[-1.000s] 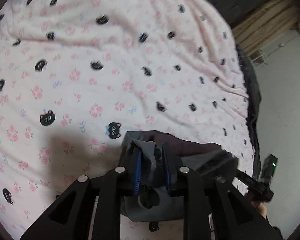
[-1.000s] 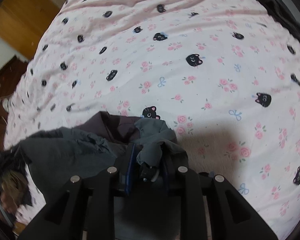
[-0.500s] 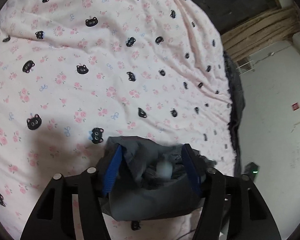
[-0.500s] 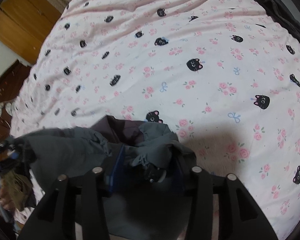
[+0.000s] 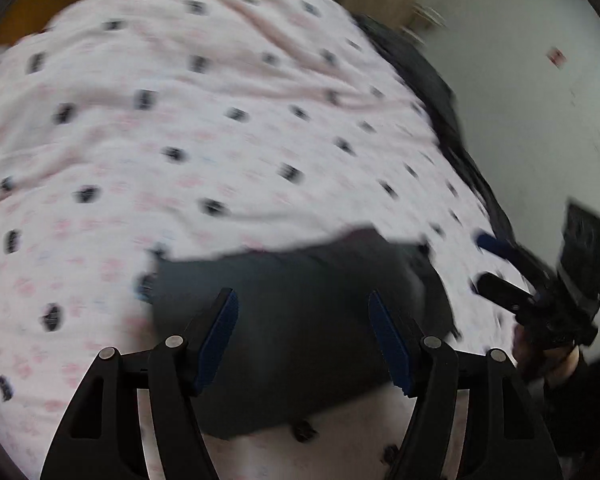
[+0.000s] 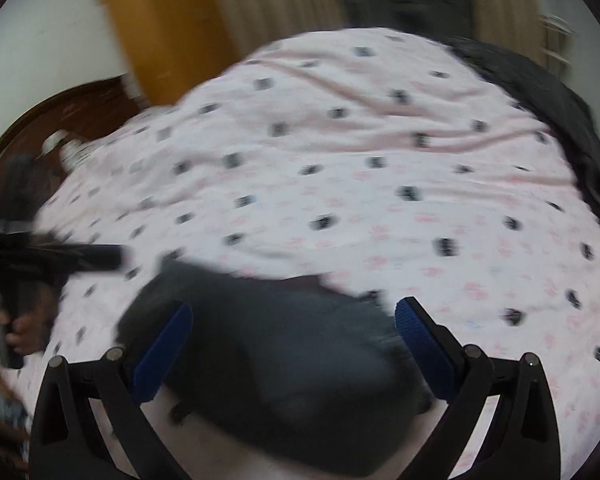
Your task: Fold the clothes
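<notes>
Here both pictures are blurred, so I report only what I can read. My left gripper has its jaws spread wide, the blue pads well apart, and nothing is between them. My right gripper is the same — released, with the blue pads far from each other. The folded dark grey garment lies on the pink bedsheet, near the front edge of the bed, and it shows behind both pairs of fingers; I cannot tell if the fingers touch the cloth. The sheet has a print of small black cat heads and pink flowers. In the left wrist view my right gripper appears at the right side, just beside the garment — a hand holds its handle. In the right wrist view the left gripper is seen at the left with a hand on it. A dark blanket lies along the far right edge of the bed.
</notes>
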